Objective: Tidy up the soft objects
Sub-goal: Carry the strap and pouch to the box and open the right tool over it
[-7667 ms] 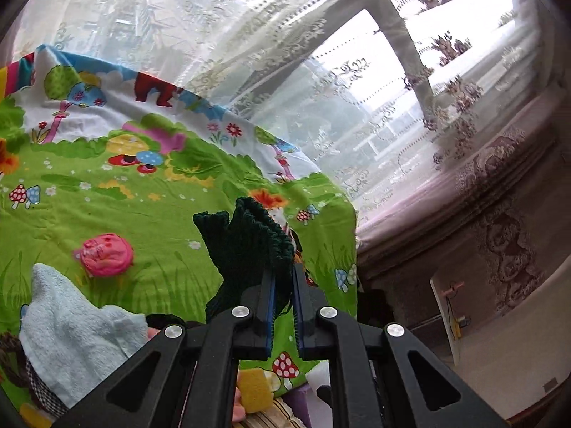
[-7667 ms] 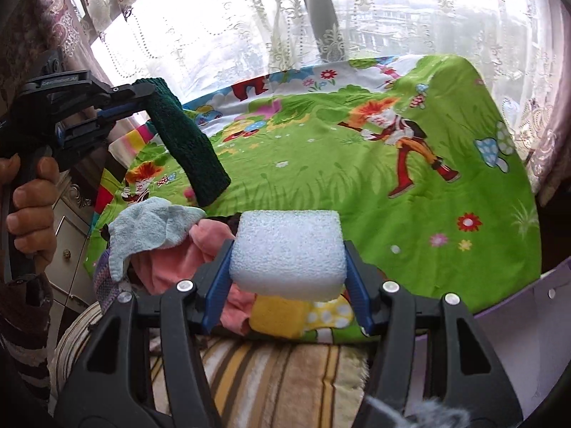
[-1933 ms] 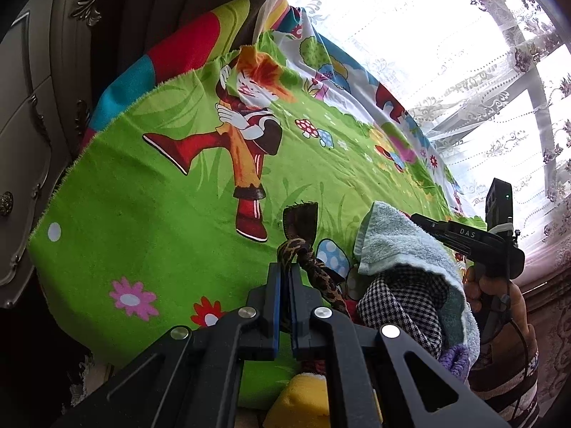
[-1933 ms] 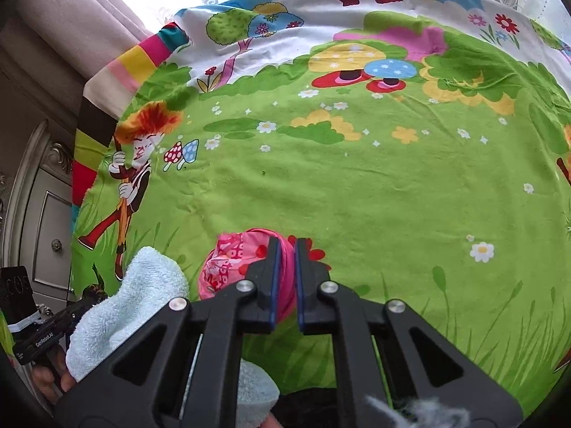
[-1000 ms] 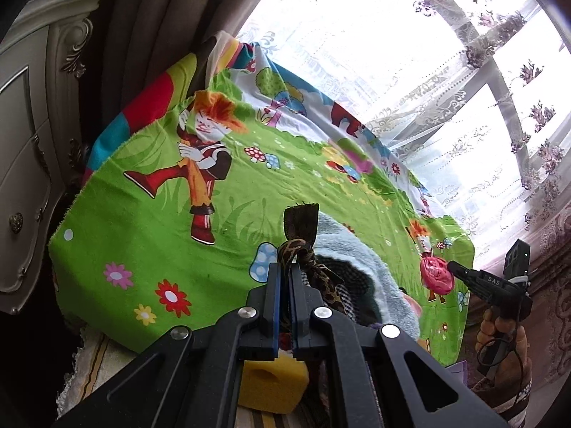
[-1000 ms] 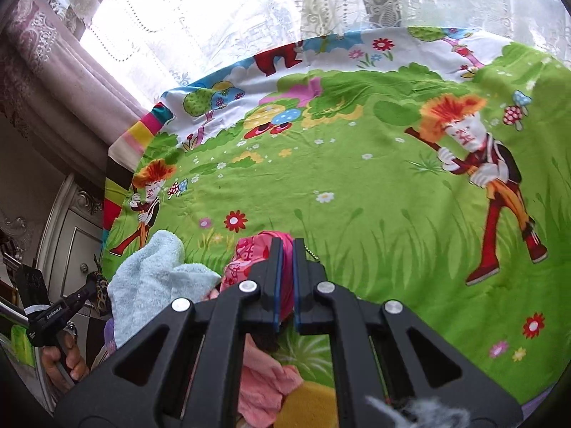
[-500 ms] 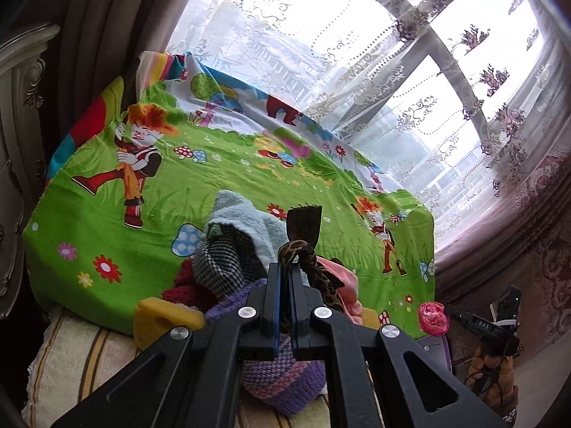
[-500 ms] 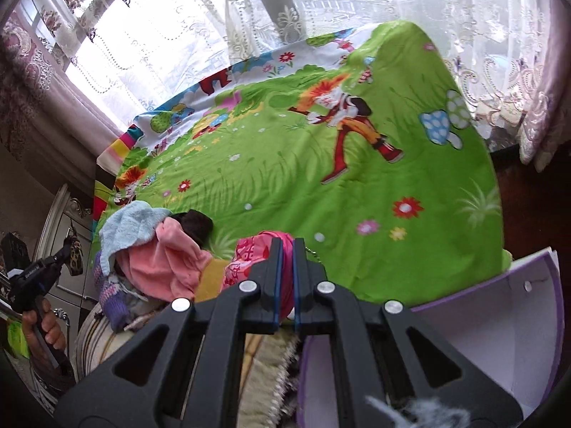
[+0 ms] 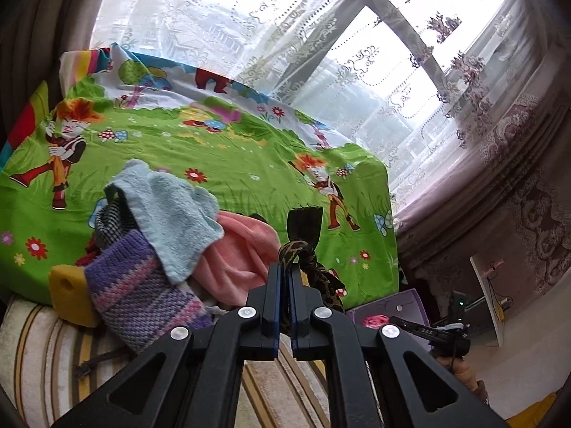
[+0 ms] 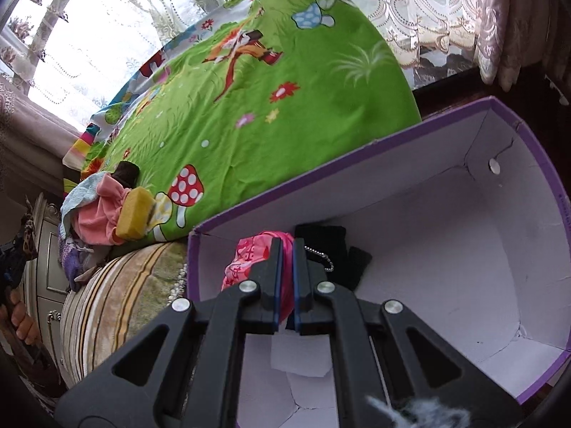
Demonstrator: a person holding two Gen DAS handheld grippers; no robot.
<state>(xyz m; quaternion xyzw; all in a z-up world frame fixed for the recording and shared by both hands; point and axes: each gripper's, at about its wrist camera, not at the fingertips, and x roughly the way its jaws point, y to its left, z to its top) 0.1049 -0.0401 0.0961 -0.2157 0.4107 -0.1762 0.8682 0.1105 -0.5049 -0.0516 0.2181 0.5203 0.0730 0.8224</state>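
My left gripper [image 9: 284, 274] is shut on a leopard-print fabric tie [image 9: 307, 255] and holds it up above the pile of soft things. The pile holds a light blue towel [image 9: 171, 207], a pink cloth [image 9: 239, 249], a purple knit piece [image 9: 139, 292] and a yellow sponge [image 9: 67, 294]. My right gripper [image 10: 285, 249] is shut on a pink patterned soft toy [image 10: 249, 255] with a bead chain, held inside the purple box [image 10: 357, 149]. A dark knit piece [image 10: 335, 249] lies in the box. The right gripper with the toy also shows in the left wrist view [image 9: 374, 321].
A bright green cartoon sheet [image 9: 232, 157] covers the bed. A striped beige cushion [image 10: 117, 292] lies at the bed's edge beside the box. Lace curtains [image 9: 321, 53] hang behind the bed. A carved cabinet [image 10: 46, 249] stands at the left.
My right gripper has carried the pink toy from above the bed down into the purple box. My left gripper has swung right, still holding the leopard tie above the pile.
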